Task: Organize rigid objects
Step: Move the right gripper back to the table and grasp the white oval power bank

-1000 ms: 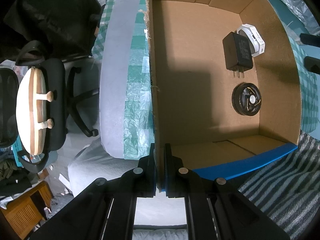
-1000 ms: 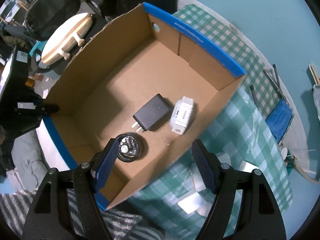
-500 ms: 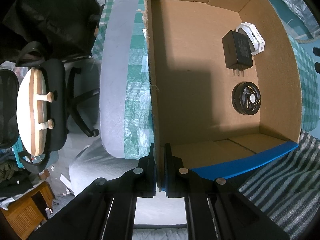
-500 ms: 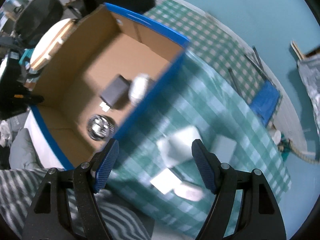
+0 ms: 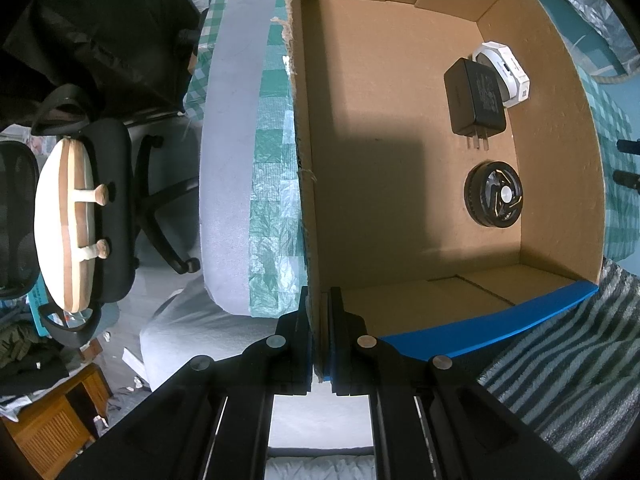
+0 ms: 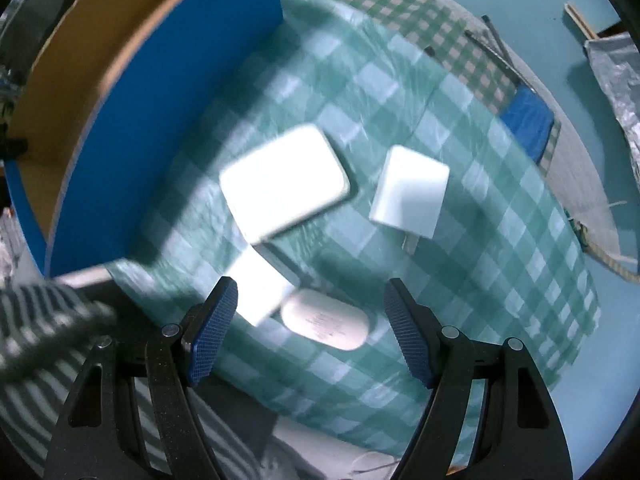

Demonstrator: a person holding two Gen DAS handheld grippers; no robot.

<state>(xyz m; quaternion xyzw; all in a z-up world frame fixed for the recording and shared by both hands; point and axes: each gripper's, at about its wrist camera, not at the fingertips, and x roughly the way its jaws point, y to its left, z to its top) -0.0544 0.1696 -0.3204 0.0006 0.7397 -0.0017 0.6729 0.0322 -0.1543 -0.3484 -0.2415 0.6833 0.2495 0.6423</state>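
My left gripper is shut on the near corner of the cardboard box's wall. Inside the box lie a black plug adapter, a white device and a round black disc. My right gripper stands open above the green checked cloth, outside the box's blue wall. Below it lie a large white rounded block, a white plug charger, a small white cube and a white oval case, which sits between the fingers' line. Nothing is held there.
An office chair with a wooden oval board stands left of the table. A striped cloth lies near the box's front. A blue flat item and thin rods lie at the cloth's far edge.
My right gripper has swung from above the box's inside out over the cloth and come lower toward the white items. The left gripper and the box have not moved.
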